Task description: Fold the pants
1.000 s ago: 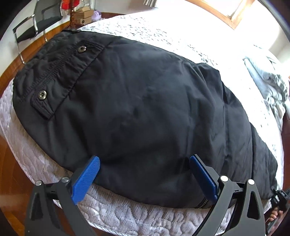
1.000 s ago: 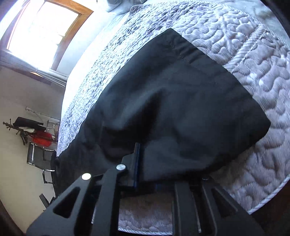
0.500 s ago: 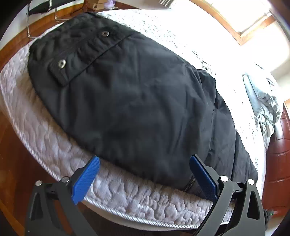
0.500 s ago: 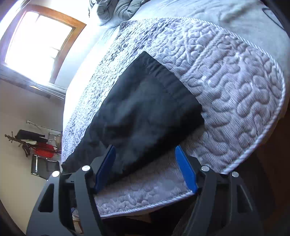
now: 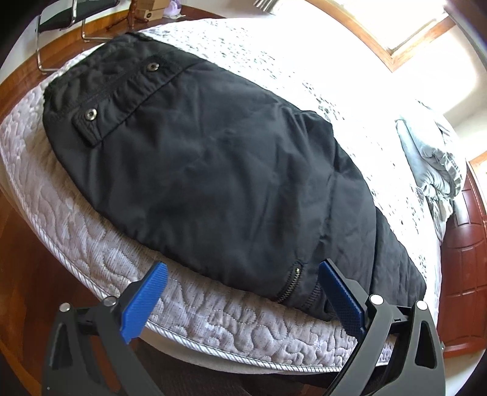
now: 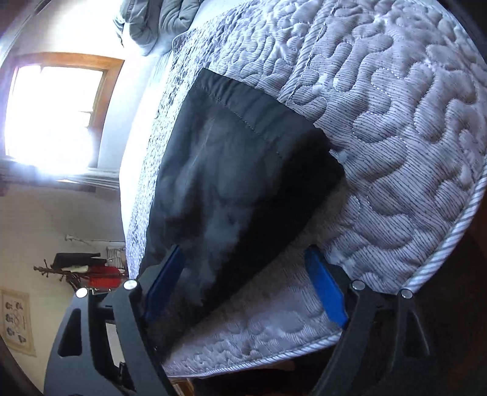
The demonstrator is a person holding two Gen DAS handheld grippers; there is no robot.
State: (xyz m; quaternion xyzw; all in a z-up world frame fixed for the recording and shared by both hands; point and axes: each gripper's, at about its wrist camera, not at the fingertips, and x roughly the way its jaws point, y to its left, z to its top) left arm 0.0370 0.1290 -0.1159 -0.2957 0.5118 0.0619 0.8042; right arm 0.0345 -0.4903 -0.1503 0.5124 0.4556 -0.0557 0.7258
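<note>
The black pants lie flat on the quilted mattress, waistband with two metal snaps at the far left, a zipper near the front edge. My left gripper is open and empty, just off the pants' near edge. In the right wrist view the leg end of the pants lies flat, its hem toward the upper right. My right gripper is open and empty, its jaws astride the leg's near edge without holding it.
A grey folded blanket lies at the bed's far right. A wooden floor runs along the mattress edge. A metal chair and boxes stand beyond the waistband. A bright window is behind the bed.
My right gripper has let go of the leg end and opened; the leg now lies flat. My left gripper, open throughout, has drawn back from the pants toward the mattress edge.
</note>
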